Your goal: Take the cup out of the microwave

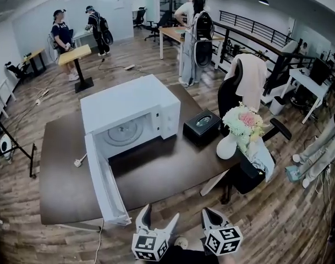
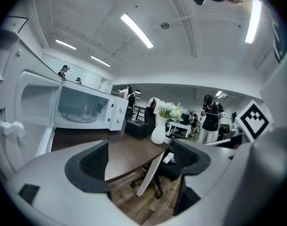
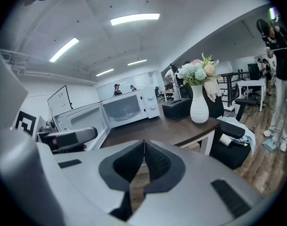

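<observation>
The white microwave [image 1: 131, 106] stands on the dark brown table [image 1: 62, 186] with its door [image 1: 104, 180] swung wide open toward me. Inside, the head view shows only the round glass turntable [image 1: 123, 132]. In the left gripper view a faint clear glass shape [image 2: 86, 112] stands on that turntable; I cannot tell for sure that it is the cup. My left gripper [image 1: 160, 213] [image 2: 141, 161] is open and empty, off the table's near edge, aimed at the table corner. My right gripper [image 1: 210, 213] [image 3: 144, 147] is shut with nothing between its pads.
A black tissue box [image 1: 202, 126] sits right of the microwave, and a white vase of flowers [image 1: 228, 146] stands at the table's right corner. A black chair [image 1: 250, 175] is beside that corner. A white plug [image 1: 77, 161] lies left of the door. Several people stand far behind.
</observation>
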`<state>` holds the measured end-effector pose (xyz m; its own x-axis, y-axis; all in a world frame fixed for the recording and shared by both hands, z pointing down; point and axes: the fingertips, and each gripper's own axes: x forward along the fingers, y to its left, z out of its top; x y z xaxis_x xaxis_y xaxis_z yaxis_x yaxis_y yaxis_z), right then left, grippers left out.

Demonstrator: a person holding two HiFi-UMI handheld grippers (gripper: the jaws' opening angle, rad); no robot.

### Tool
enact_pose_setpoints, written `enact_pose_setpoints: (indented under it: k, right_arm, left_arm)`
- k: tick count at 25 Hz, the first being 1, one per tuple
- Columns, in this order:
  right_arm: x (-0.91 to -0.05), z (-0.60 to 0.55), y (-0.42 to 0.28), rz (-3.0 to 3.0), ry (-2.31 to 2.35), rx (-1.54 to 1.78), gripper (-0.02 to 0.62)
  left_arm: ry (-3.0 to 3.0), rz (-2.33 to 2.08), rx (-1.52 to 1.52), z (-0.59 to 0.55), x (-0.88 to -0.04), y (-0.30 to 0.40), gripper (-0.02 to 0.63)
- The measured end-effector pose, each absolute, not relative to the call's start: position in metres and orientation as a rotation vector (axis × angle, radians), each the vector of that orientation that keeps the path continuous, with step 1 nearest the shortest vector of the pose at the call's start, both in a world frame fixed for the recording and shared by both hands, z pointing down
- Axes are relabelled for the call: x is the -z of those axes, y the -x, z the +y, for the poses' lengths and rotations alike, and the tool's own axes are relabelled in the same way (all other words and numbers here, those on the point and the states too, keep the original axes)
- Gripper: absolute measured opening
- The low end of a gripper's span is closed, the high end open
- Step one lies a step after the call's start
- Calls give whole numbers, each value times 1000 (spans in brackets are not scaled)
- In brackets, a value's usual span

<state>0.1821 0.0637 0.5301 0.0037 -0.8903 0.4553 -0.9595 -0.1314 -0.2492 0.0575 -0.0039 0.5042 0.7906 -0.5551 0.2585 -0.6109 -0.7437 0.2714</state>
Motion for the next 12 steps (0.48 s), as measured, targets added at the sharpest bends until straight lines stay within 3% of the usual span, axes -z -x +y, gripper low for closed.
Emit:
enact_pose_setpoints:
  k: [12]
  right_arm:
    - [-540,42,-204,-2047,-2063,-805,-5]
  left_arm:
    - [-2581,-990,-240,-16,-515,-72,407]
